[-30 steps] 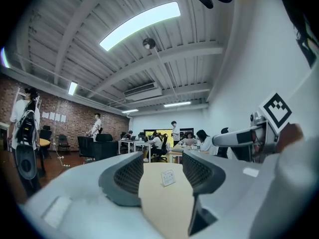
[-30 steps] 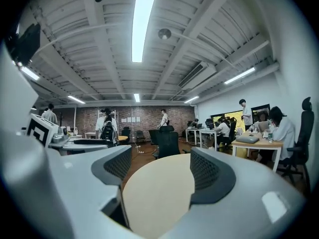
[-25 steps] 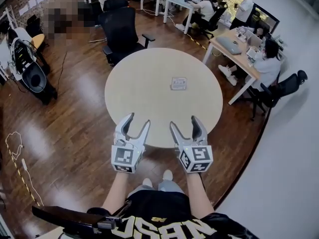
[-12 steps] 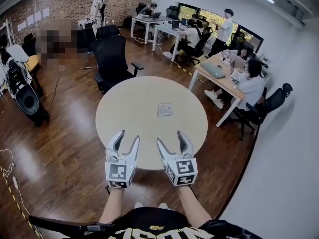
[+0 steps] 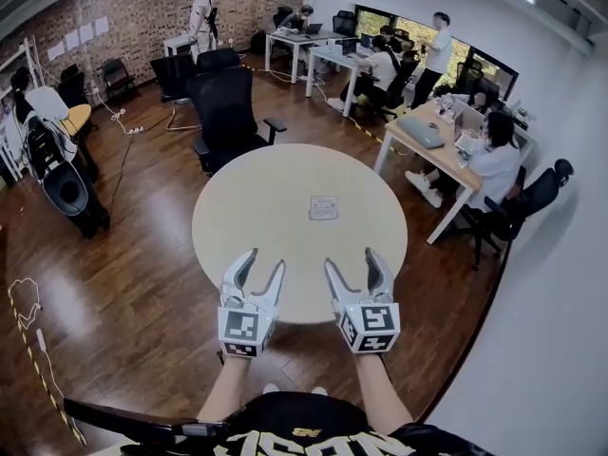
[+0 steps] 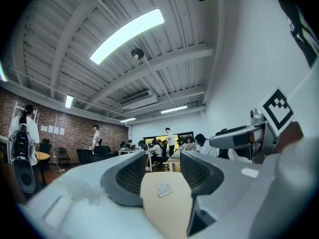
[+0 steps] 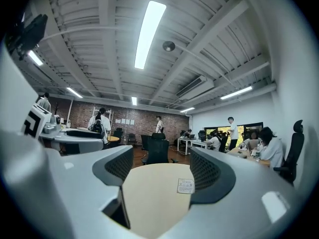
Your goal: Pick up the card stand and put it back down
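Observation:
The card stand is a small clear holder with a white printed card, standing upright near the middle of the round beige table. Both gripper views show it too, card stand and card stand, small and far ahead between the jaws. My left gripper hovers over the table's near edge, open, nothing between its fingers. Beside it to the right, my right gripper is open too and just as bare. Both stand well short of the stand.
Black office chairs stand behind the table. Desks with seated people run along the right and back. A person with a backpack is at the left by cables on the wooden floor.
The head view has shifted: table and card stand sit slightly higher and to the right than half a second ago. Both grippers hold the same open pose near the table's front edge.

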### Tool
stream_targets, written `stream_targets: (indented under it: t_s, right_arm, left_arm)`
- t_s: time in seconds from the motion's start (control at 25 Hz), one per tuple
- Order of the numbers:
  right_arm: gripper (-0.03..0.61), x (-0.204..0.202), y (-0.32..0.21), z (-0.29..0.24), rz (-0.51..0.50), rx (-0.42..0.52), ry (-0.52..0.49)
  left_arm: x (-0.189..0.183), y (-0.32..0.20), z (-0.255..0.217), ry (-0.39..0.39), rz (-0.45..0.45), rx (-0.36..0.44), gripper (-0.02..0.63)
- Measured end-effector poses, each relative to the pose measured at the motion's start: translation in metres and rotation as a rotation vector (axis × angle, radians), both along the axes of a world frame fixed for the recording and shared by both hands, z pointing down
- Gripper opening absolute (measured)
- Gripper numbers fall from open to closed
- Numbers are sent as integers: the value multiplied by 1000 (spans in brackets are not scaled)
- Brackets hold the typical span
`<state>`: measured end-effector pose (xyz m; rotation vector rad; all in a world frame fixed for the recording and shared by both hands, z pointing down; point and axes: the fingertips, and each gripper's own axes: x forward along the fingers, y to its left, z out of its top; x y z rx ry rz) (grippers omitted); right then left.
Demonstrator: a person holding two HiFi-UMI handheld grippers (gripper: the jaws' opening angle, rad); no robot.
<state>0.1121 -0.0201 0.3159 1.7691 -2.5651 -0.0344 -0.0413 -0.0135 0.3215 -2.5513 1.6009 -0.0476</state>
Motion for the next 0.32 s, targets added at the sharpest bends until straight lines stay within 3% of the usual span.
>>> stream_targets:
  t_s: [0.32]
  right_arm:
    - [353, 27, 6, 21, 27, -50, -35]
  left_arm:
    - [29, 6, 13, -24, 37, -38, 215]
